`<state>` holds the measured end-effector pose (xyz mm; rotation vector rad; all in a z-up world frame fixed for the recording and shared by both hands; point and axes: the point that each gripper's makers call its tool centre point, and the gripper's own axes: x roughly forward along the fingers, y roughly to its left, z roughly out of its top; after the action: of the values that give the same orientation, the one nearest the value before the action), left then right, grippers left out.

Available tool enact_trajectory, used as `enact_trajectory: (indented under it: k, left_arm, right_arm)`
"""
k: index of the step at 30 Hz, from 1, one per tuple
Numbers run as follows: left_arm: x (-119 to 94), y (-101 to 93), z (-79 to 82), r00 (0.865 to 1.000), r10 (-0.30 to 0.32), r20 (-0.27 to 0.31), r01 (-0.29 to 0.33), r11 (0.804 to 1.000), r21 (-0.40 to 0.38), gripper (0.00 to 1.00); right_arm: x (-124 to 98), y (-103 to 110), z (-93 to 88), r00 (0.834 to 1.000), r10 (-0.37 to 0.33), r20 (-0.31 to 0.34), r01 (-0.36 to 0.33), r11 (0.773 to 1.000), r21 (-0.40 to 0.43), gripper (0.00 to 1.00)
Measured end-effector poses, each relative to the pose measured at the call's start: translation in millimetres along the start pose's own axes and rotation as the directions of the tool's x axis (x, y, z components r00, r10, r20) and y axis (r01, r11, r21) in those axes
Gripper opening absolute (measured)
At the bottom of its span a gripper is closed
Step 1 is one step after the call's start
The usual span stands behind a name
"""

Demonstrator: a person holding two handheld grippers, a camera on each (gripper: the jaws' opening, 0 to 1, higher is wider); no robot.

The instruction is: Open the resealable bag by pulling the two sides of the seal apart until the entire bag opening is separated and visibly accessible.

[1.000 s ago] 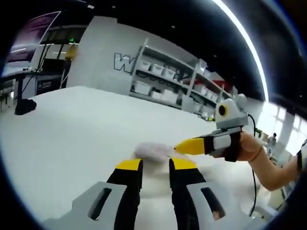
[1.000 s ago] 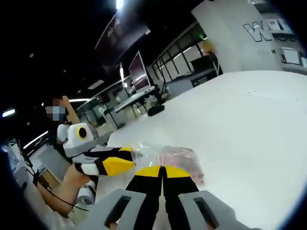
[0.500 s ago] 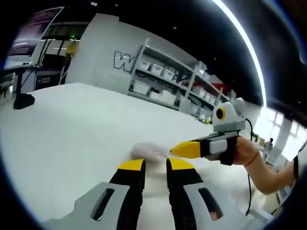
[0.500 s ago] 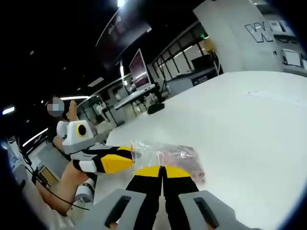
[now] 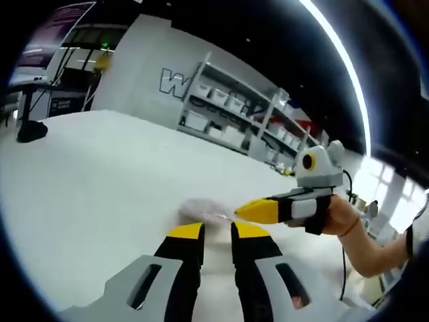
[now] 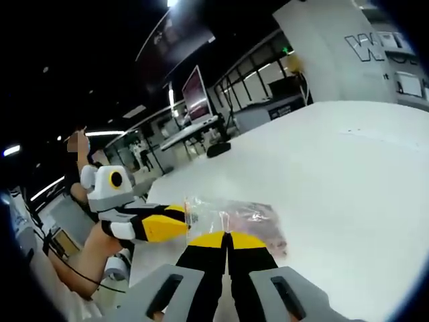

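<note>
— Where is the bag seen?

— A clear, crinkled resealable plastic bag with pinkish contents (image 6: 234, 218) is seen lying on the broad white worktop (image 6: 348, 181), near its front edge; in the left gripper view the same bag (image 5: 204, 209) is seen as a pale blurred patch just beyond the yellow tips; whether the seal is parted cannot be told.

— How are the hand-held grippers set?

— In the right gripper view the right hand-held gripper (image 6: 228, 239), black with yellow tips, is seen with its jaws pressed together, no gap being left between them; the near edge of the bag is met at the tips, and the film appears to be pinched there, though the grip itself is hidden by the tips. The left hand-held gripper (image 6: 179, 225) is seen entering from the left with its yellow tip touching the bag's left edge; a bare hand (image 6: 110, 241) is wrapped round its handle. In the left gripper view the left hand-held gripper (image 5: 217, 231) is seen with a narrow gap between its jaws; whether film is caught in it cannot be told; the right hand-held gripper (image 5: 242, 210) is seen coming in from the right, its tip at the bag.

— And further out?

— White shelving stocked with bins (image 5: 234, 111) is seen against a grey wall bearing large lettering (image 5: 173, 83); a small dark object (image 5: 31, 130) is seen far off on the worktop; a screen on a stand (image 6: 194, 90) is seen behind the worktop.
</note>
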<state>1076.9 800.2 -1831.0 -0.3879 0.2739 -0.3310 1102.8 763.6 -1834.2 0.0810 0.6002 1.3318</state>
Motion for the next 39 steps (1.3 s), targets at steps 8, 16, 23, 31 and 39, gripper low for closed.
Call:
enact_trajectory:
  k: [8, 16, 23, 31, 39]
  left_arm:
    - [-0.3, -2.9, -0.1, 1.0, -0.017, 0.0, 0.017, 1.0, -0.013, 0.12]
    - [-0.4, -6.7, -2.5, 0.999, -0.038, -0.016, 0.038, 0.999, -0.018, 0.07]
    - [0.0, -8.0, -7.3, 0.998, -0.047, -0.035, 0.047, 0.999, -0.006, 0.02]
    - [0.8, -12.0, -10.3, 0.996, -0.063, -0.058, 0.063, 0.998, 0.008, 0.01]
    - [0.8, -16.2, -13.0, 0.995, -0.064, -0.082, 0.067, 0.997, 0.037, 0.01]
  right_arm:
    - [0.0, 1.1, 0.3, 1.0, 0.004, 0.003, -0.004, 1.0, 0.001, 0.0]
    - [-0.2, 0.4, -0.2, 1.0, 0.013, 0.005, -0.013, 1.0, 0.017, 0.0]
    - [0.1, 0.3, -3.3, 1.0, 0.018, 0.001, -0.018, 1.0, 0.023, 0.0]
    - [-0.6, 1.7, -5.0, 1.0, 0.022, -0.001, -0.022, 1.0, -0.004, 0.0]
    - [-3.0, 0.8, -13.4, 0.999, 0.031, -0.023, -0.033, 0.995, -0.094, 0.0]
